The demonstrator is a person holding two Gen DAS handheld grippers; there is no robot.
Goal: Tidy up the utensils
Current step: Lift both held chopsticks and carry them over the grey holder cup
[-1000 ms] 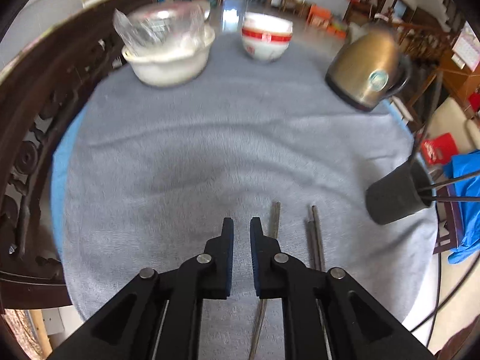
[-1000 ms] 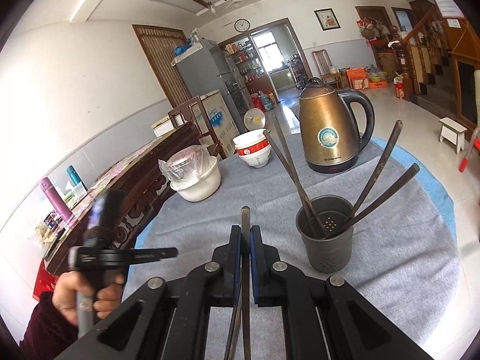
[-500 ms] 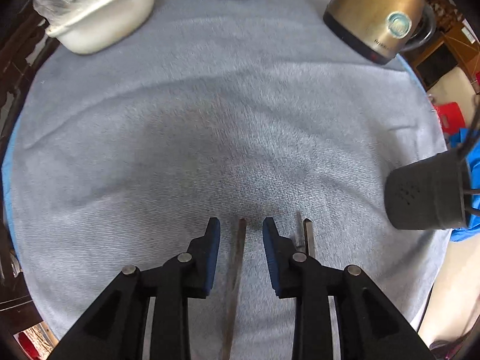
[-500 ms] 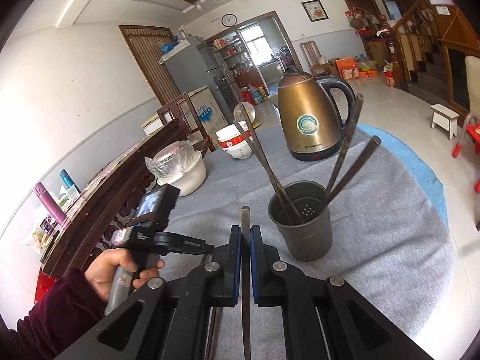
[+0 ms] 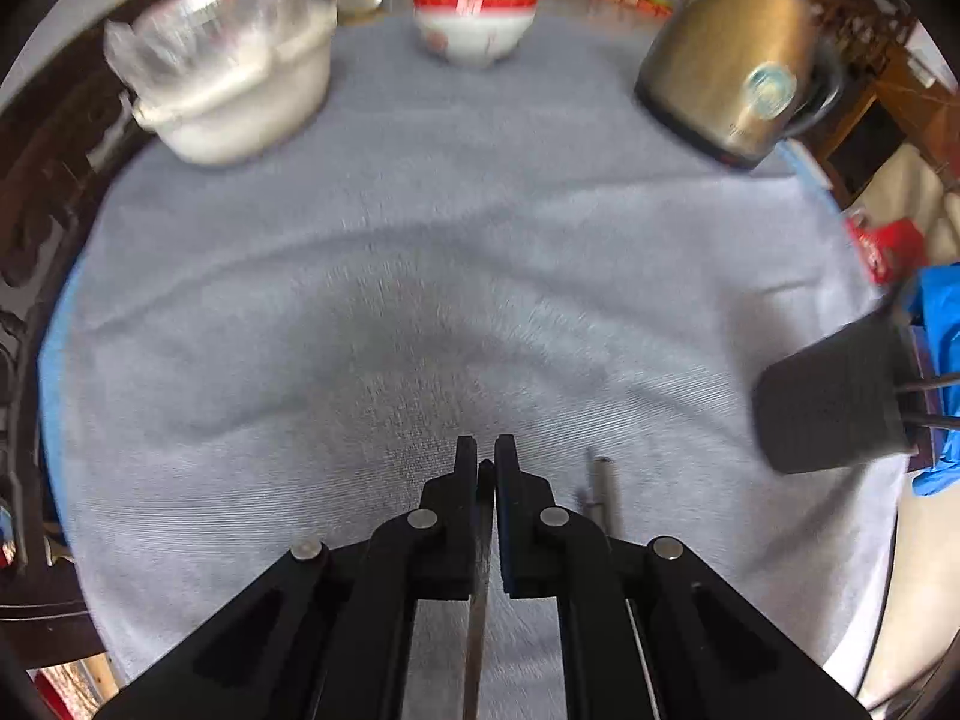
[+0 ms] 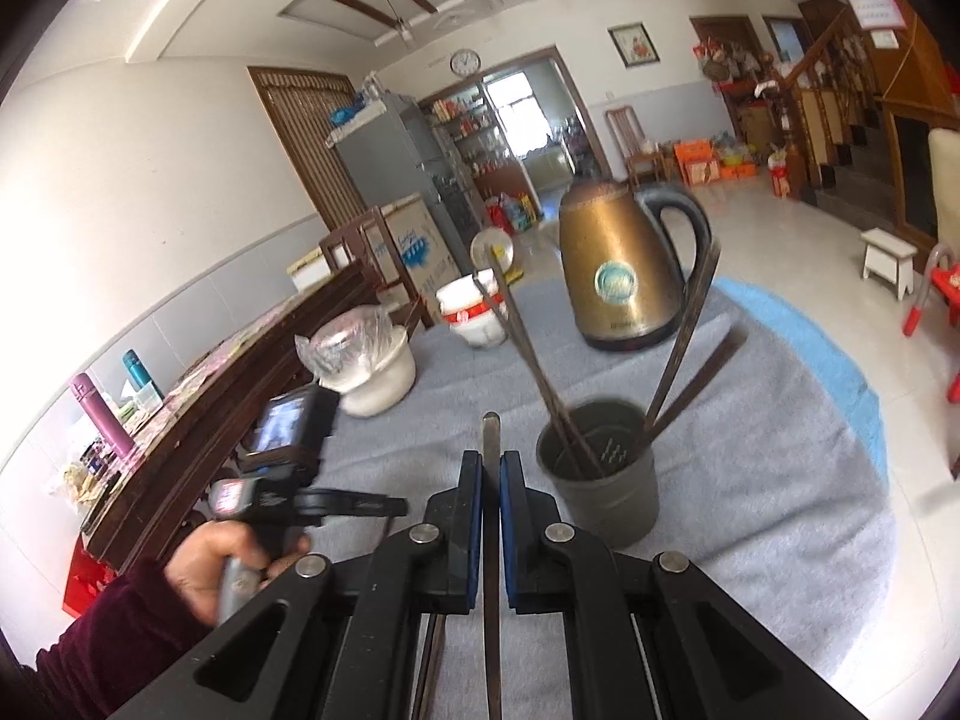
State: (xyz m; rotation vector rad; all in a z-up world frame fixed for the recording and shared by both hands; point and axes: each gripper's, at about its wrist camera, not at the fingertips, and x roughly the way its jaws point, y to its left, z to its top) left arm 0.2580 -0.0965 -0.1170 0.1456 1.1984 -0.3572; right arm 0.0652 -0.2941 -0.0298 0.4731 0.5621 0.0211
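Note:
My left gripper point(image 5: 486, 450) is shut on a dark chopstick point(image 5: 478, 588) over the grey cloth point(image 5: 420, 276). Two more chopsticks point(image 5: 603, 489) lie on the cloth just to its right. The dark grey utensil holder point(image 5: 834, 402) stands at the right edge with sticks in it. My right gripper point(image 6: 491, 462) is shut on a dark chopstick point(image 6: 491, 438) that points up, just left of the utensil holder point(image 6: 600, 480), which holds several chopsticks point(image 6: 684, 336). The left gripper also shows in the right wrist view point(image 6: 384, 504), at the left.
A gold kettle point(image 5: 732, 84), a red-banded white bowl point(image 5: 474, 18) and a white pot with a plastic-wrapped bowl point(image 5: 234, 84) stand along the far side of the cloth. A dark wooden bench point(image 6: 228, 408) runs along the left. The table edge is close on the right.
My left gripper closed on the chopstick that lay between its fingers and tilted up. My right gripper, still holding its chopstick, moved closer to the utensil holder.

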